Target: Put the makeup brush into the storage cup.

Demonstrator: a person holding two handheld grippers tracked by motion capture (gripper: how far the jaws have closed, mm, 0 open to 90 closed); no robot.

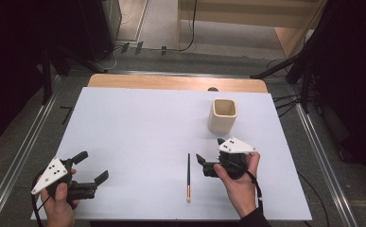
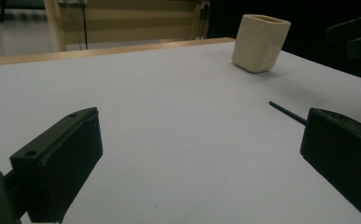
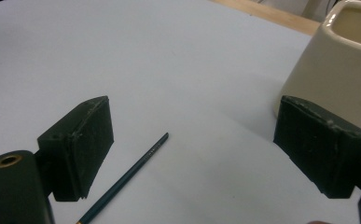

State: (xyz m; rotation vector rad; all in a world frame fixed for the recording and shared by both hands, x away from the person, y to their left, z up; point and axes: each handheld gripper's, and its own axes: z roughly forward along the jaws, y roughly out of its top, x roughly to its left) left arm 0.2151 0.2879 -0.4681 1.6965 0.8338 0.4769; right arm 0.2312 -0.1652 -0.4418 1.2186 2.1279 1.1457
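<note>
I see my right gripper [image 1: 208, 158] near the middle of the white table [image 1: 133, 132], with my right hand [image 1: 237, 182] holding it from below. Its jaws stand wide apart and nothing is between them. They point toward the pencil [image 1: 188, 176], which lies flat on the table just beside the gripper, on its left. The pencil is dark and thin, with a light tip at the end close to me. In the right gripper view the pencil [image 3: 124, 179] lies low between the two black jaws, nearer the left one, and no pad touches it.

A cream cup [image 1: 222, 115] stands upright just behind my right gripper, farther from me. In the right gripper view the cup [image 3: 341, 65] sits close behind the right jaw.

My left gripper [image 1: 92, 166] is at the near left corner of the table, held in my left hand [image 1: 60, 203]. Its jaws are wide too, with nothing in them. It is well apart from the pencil. In the left gripper view I see the pencil's far end [image 2: 286, 112] poking out from behind the right jaw, and the cup [image 2: 260, 43] far across the table.
</note>
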